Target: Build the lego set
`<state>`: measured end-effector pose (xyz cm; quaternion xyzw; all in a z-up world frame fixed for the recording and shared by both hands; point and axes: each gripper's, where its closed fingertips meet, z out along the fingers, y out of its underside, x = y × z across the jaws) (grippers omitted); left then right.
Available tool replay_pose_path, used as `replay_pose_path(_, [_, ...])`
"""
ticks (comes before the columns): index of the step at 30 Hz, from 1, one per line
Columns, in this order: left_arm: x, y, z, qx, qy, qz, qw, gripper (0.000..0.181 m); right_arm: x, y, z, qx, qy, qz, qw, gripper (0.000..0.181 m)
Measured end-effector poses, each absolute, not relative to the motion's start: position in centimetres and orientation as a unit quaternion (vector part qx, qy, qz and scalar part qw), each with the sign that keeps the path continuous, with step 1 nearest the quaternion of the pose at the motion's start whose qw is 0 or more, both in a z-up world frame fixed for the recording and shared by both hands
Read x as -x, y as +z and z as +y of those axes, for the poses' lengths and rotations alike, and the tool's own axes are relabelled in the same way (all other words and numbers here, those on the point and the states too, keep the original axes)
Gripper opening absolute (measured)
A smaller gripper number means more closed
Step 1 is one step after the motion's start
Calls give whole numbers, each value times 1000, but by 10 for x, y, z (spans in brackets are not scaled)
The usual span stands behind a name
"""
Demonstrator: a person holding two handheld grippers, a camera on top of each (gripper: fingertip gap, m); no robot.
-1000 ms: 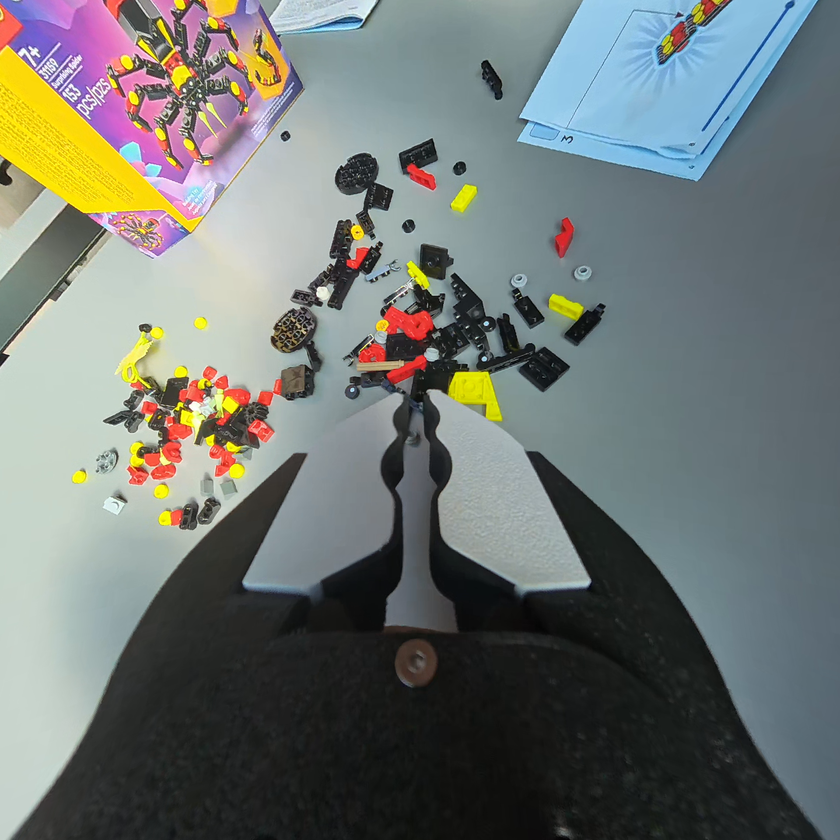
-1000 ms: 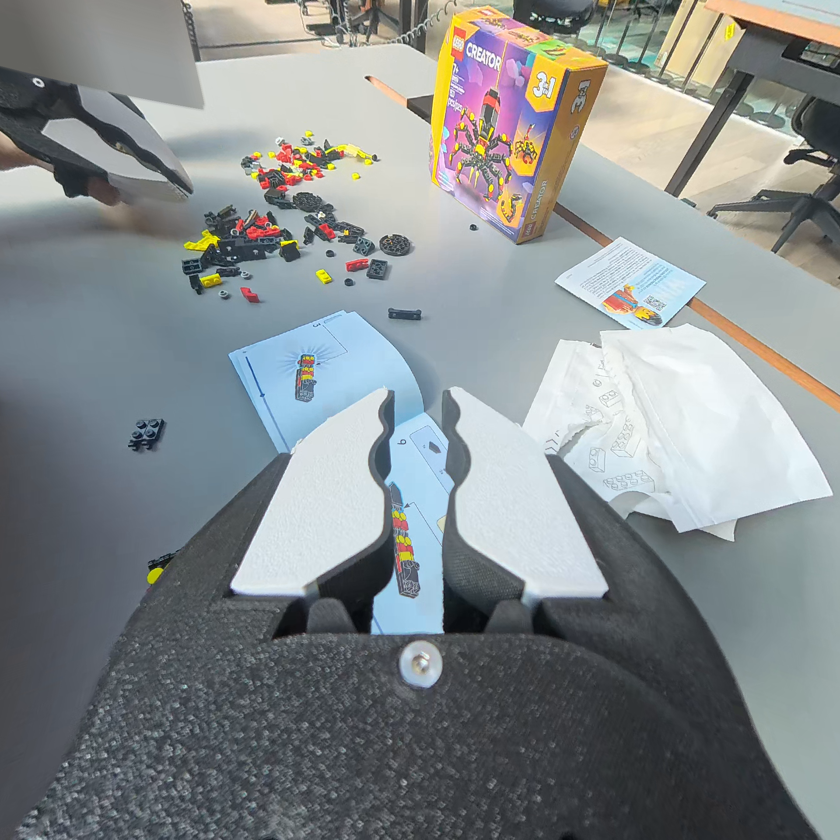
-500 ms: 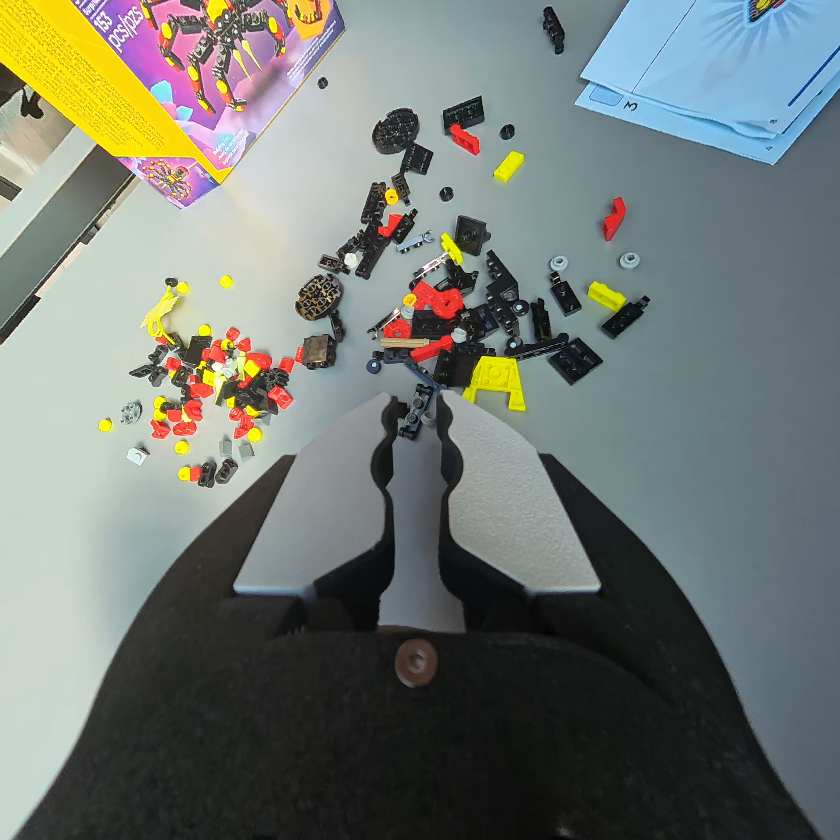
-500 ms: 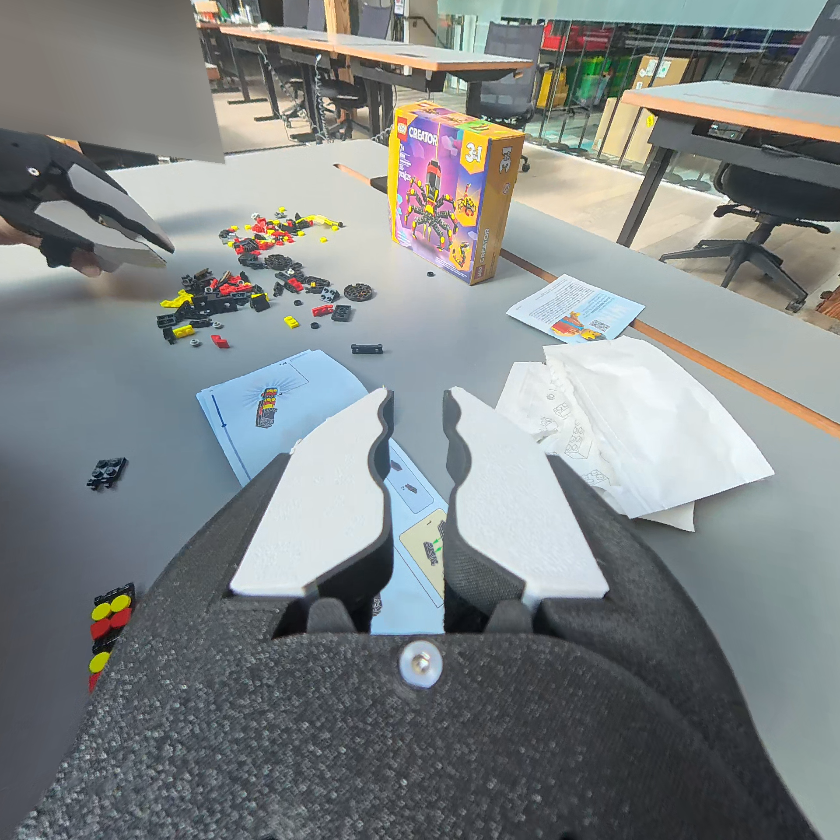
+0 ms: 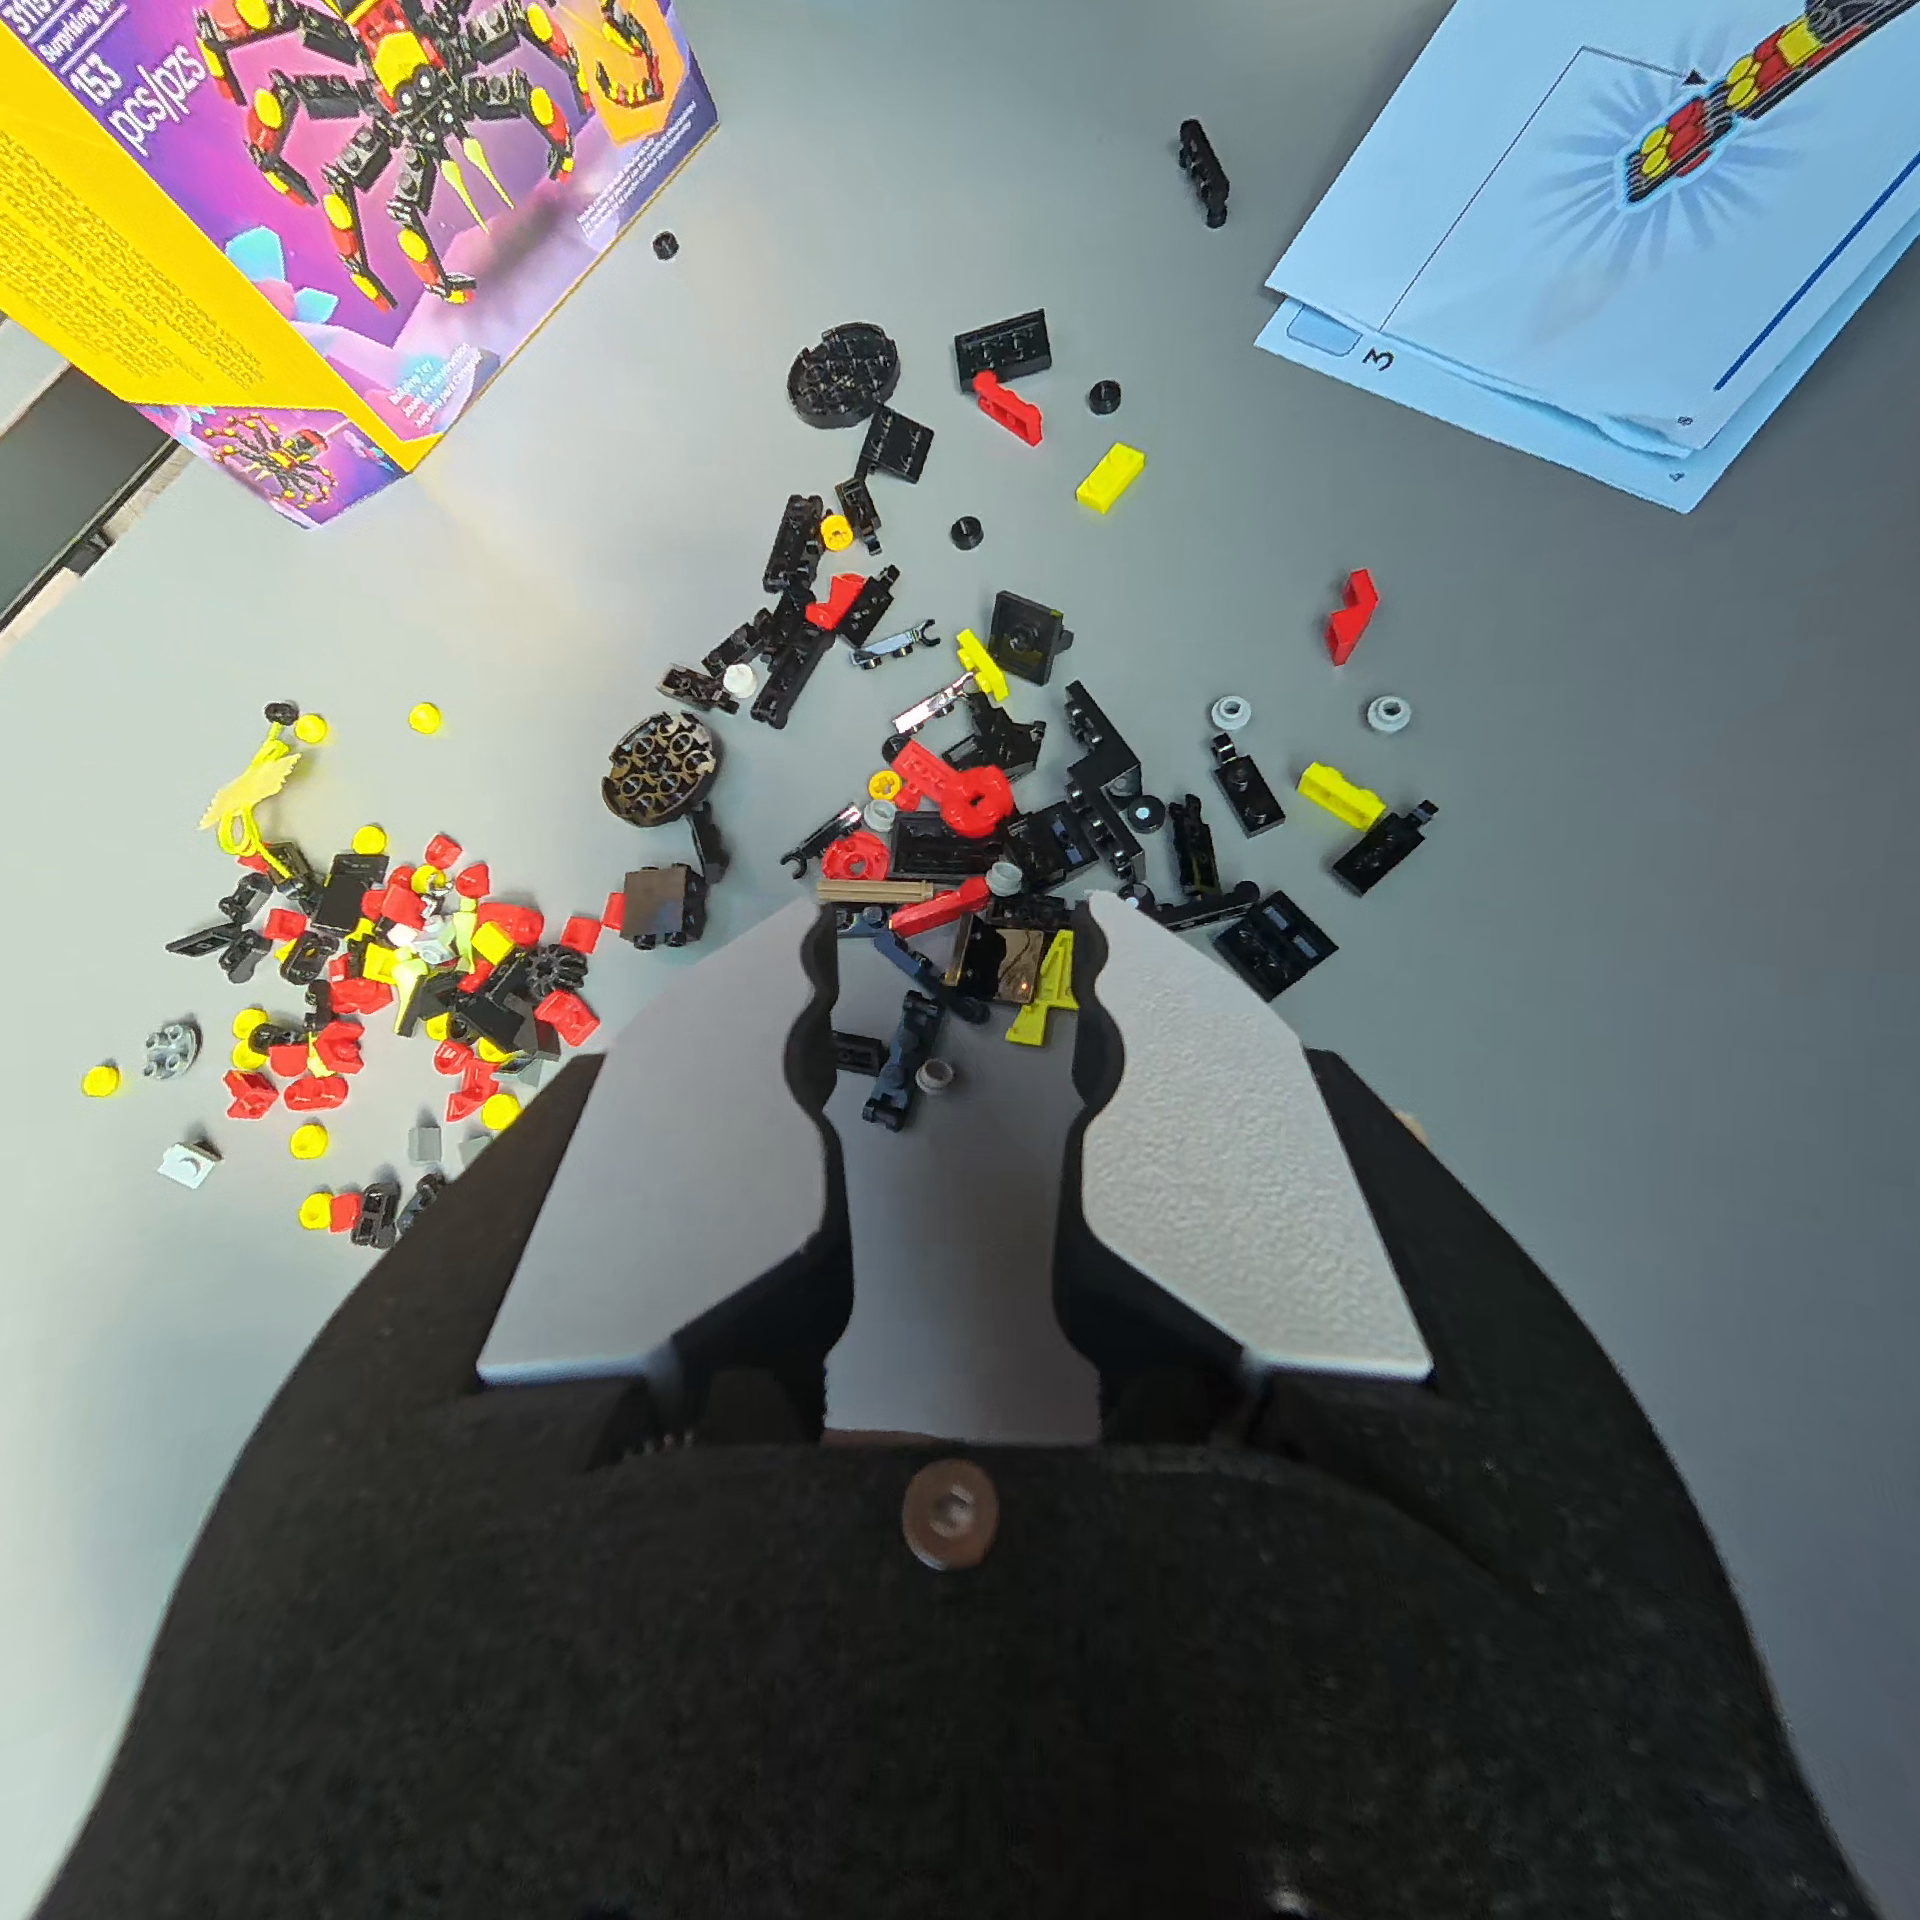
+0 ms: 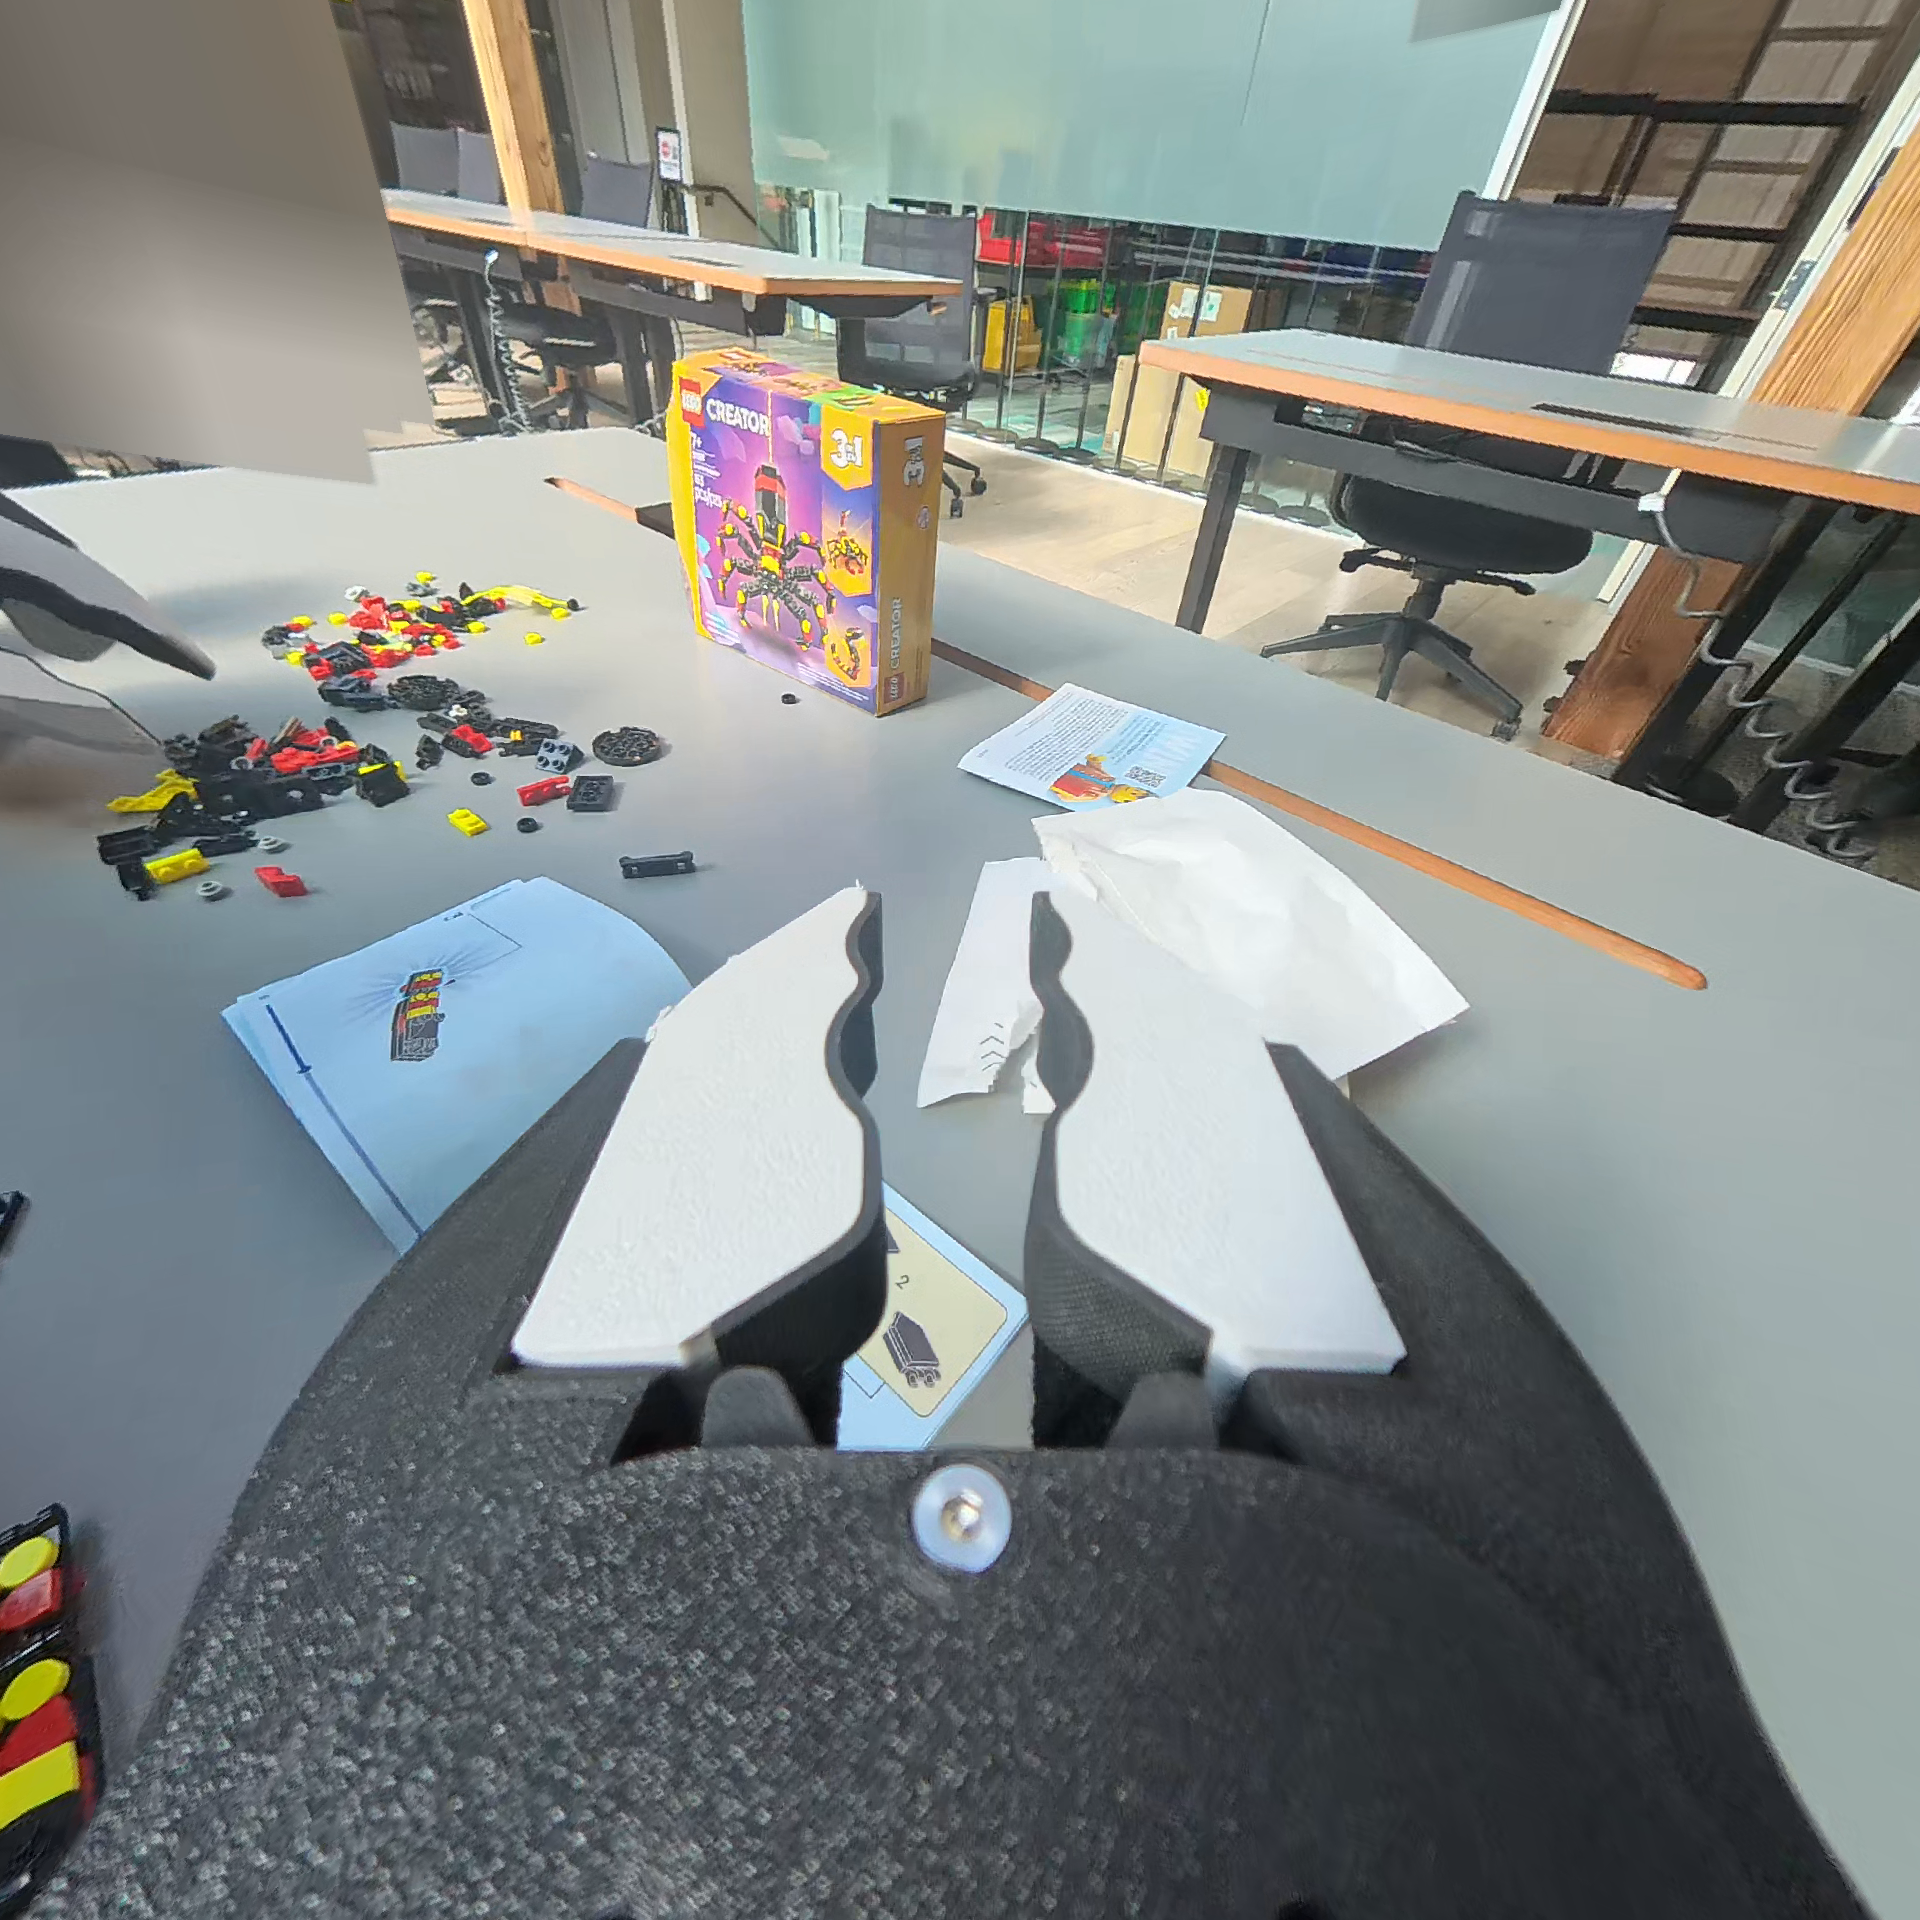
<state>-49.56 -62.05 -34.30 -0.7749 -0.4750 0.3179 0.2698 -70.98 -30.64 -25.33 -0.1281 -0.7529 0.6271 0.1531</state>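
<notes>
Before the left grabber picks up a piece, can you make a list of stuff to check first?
1. Left gripper open: ok, jaws wide apart.
2. Holding nothing: ok.
3. Over the brick pile: ok, small dark pieces lie between the fingers.
4. One piece singled out: not ok, several crowd together there.
5. Instruction booklet open on the table: ok.
6. Right gripper free: ok, open and empty.

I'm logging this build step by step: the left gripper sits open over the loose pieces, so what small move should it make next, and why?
Probably lower the left gripper a little and close on one piece, likely the dark blue bar. Its jaws are open and empty, straddling the near edge of the brick pile, and that bar lies between them, fairly clear of the clutter.
</notes>
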Motion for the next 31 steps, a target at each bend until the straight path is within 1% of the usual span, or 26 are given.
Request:
replay_pose_path(1, [496, -345, -619, 778, 318, -470, 269, 41, 712, -251, -304, 137, 634, -745, 154, 26])
replay_pose_path(3, [500, -348, -615, 788, 316, -453, 271, 27, 713, -248, -301, 143, 644, -737, 149, 26])
replay_pose_path(5, [502, -349, -599, 806, 284, -422, 302, 1, 715, -247, -300, 149, 646, -733, 155, 26])
replay_pose_path(7, [507, -345, -589, 806, 257, -416, 332, 0, 715, -245, -299, 144, 646, -731, 165, 26])
replay_pose_path(8, [510, -344, -593, 805, 261, -422, 326, 0, 715, -245, -298, 143, 648, -729, 168, 26])
replay_pose_path(11, [520, -351, -612, 819, 285, -425, 262, 3, 715, -246, -299, 147, 650, -728, 161, 26])
replay_pose_path(13, [527, -355, -616, 824, 285, -423, 246, 5, 714, -247, -300, 143, 647, -732, 156, 26])
replay_pose_path(16, [535, -365, -613, 827, 254, -432, 254, 4, 712, -251, -303, 136, 638, -742, 157, 26])
replay_pose_path(20, [541, -367, -613, 832, 270, -418, 246, 0, 710, -257, -307, 127, 624, -754, 161, 26])
replay_pose_path(28, [526, -368, -582, 879, 170, -351, 273, 2, 710, -259, -309, 123, 619, -759, 161, 26])
replay_pose_path(31, [537, -366, -589, 874, 191, -362, 264, 5, 710, -259, -308, 125, 620, -758, 161, 26])
